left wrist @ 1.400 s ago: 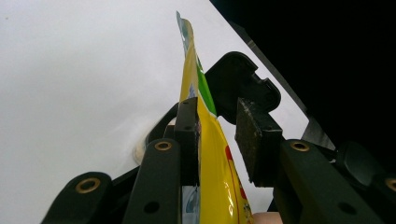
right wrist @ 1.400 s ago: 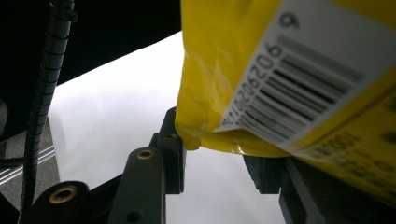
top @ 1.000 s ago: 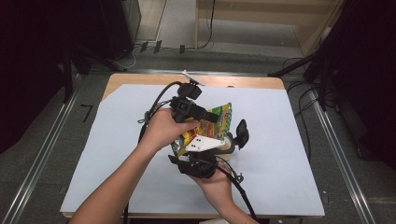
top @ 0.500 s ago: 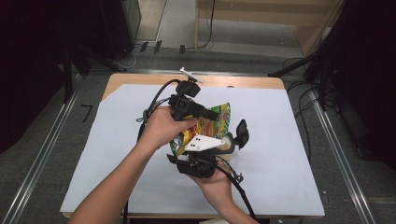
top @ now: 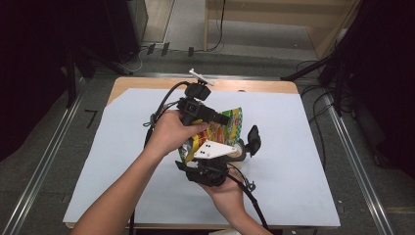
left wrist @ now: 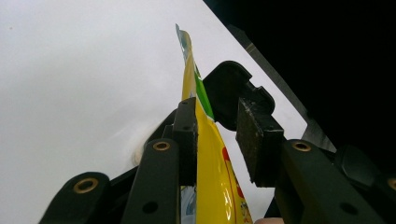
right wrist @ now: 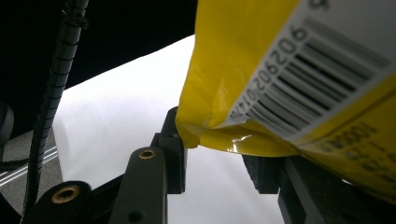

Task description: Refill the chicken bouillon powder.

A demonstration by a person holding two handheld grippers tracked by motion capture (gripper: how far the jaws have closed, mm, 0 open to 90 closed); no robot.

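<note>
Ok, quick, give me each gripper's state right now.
Left gripper: open, glossy yellow snack bag between its jaws, touching one pad.
Right gripper: cannot tell; bag's corner lies over its jaws.

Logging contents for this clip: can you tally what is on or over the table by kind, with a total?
Yellow snack bag: 1
Handheld grippers: 2, the left gripper and the right gripper
White sheet covering the table: 1
Total: 4
</note>
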